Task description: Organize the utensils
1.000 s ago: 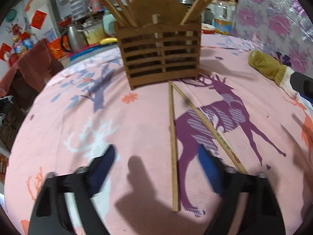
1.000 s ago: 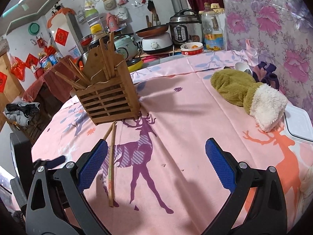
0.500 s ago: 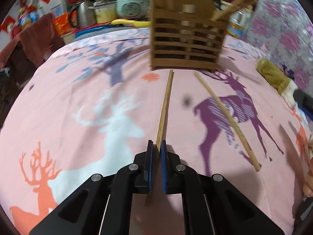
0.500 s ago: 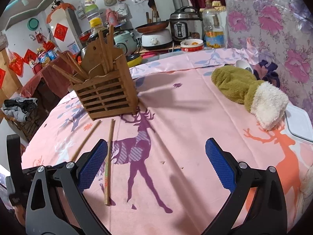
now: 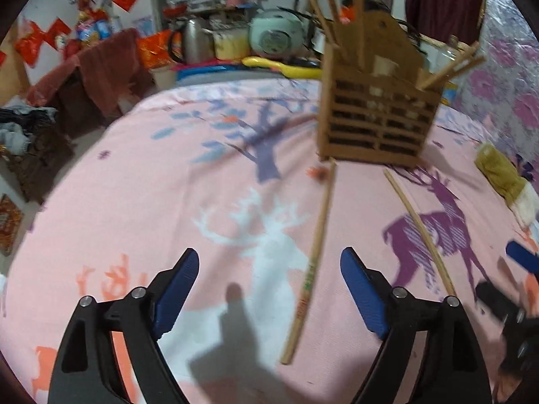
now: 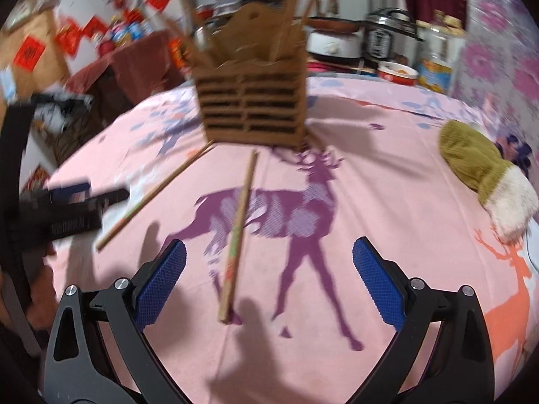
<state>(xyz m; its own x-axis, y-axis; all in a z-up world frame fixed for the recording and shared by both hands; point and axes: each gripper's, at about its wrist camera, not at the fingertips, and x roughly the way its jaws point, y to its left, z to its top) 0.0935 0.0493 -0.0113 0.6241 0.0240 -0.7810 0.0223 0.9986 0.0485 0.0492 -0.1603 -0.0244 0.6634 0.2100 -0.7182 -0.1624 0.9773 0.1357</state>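
A slatted wooden holder (image 5: 377,118) with several chopsticks upright in it stands on the pink deer-print cloth. Two loose chopsticks lie in front of it. In the left wrist view one chopstick (image 5: 313,262) rests on the cloth between the fingers of my left gripper (image 5: 269,289), closer to the right finger. Those jaws are opening and touch nothing. The other chopstick (image 6: 239,235) lies between the fingers of my right gripper (image 6: 269,282), whose jaws are closing slightly but stand wide, pads off the stick. The holder (image 6: 252,101) is blurred in the right wrist view.
An olive mitten with a white cuff (image 6: 481,168) lies at the right of the table. Rice cookers, a kettle, bottles and a bowl (image 6: 397,72) crowd the counter behind. A cloth-draped chair (image 5: 101,70) stands off the table's left edge.
Half a second ago my left gripper was shut on a chopstick's near end; now it is open and that stick lies on the cloth. My right gripper has swung left over the other stick.
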